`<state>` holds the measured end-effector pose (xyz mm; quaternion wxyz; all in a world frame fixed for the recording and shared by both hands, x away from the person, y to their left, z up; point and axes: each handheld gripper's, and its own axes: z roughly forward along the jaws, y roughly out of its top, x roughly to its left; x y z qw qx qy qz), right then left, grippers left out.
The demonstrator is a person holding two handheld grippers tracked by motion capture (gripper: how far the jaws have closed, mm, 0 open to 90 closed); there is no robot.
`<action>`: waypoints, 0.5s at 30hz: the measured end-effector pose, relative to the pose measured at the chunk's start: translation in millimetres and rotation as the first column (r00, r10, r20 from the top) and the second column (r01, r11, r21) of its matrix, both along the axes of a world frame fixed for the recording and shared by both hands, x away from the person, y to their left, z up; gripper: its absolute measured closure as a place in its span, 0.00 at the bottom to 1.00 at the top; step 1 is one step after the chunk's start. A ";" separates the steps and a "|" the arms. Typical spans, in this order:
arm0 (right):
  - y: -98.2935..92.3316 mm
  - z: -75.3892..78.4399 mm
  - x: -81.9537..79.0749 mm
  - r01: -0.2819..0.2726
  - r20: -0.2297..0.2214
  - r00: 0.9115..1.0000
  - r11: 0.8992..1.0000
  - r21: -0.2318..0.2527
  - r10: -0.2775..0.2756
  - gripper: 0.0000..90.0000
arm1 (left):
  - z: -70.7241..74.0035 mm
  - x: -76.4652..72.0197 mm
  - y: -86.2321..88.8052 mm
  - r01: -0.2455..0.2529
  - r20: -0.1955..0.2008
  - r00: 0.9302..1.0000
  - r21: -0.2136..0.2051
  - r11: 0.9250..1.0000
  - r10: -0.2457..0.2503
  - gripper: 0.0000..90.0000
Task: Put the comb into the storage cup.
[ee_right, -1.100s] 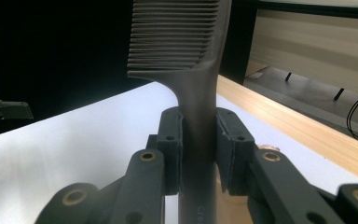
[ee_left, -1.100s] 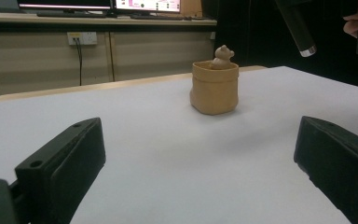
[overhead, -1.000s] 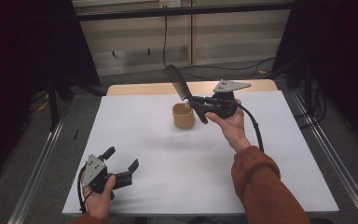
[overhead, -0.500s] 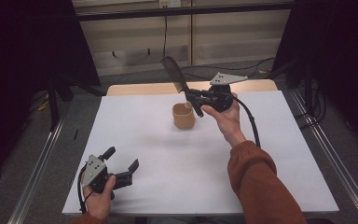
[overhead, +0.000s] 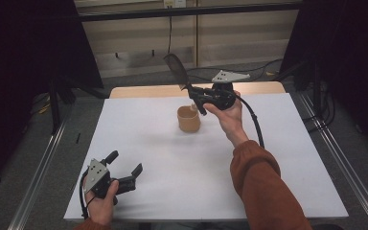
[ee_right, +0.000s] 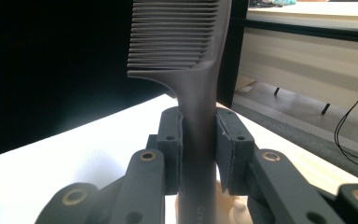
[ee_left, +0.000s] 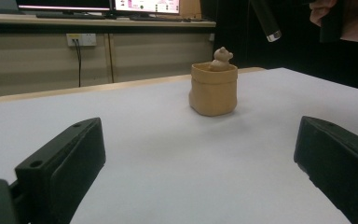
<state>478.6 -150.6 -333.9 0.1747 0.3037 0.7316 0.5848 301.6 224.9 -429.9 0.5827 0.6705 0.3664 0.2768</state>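
Lower left of the high view: the left gripper [overhead: 124, 168] rests on the white table [overhead: 148, 143], jaws spread wide, nothing between them. Frame centre: a tan pot [overhead: 189, 119] stands upright on the table. Upper centre: the right gripper [overhead: 195, 96] is held above the pot, clamped on a dark comb [overhead: 177, 69] whose toothed end points up and left.

The left gripper view adds a small tan figure [ee_left: 222, 59] sitting inside the pot [ee_left: 213, 89] (unclear from above), plus the comb's handle tip [ee_left: 266, 21] at the top.

The right gripper view resolves the comb [ee_right: 193, 60]: fine parallel teeth, narrow handle pinched between both pads [ee_right: 170, 154].
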 end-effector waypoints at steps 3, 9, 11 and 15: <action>-0.1 -3.4 4.1 0.011 -0.009 1.000 1.000 -0.002 -0.011 0.81 | 0.1 -0.1 0.2 -0.002 -0.001 1.000 -0.002 1.000 0.002 0.02; 2.1 -2.0 12.9 0.021 -0.008 1.000 1.000 0.000 -0.021 0.81 | 0.0 -0.1 0.4 -0.001 -0.002 1.000 0.001 1.000 0.001 0.02; 4.0 -0.4 15.8 0.024 -0.004 1.000 1.000 -0.008 -0.024 0.81 | -0.2 0.1 0.6 -0.001 -0.004 1.000 0.003 1.000 0.001 0.02; 7.1 -0.2 22.5 0.028 -0.002 1.000 1.000 -0.013 -0.028 0.81 | -0.2 0.0 -0.1 0.000 -0.005 1.000 -0.002 1.000 0.000 0.02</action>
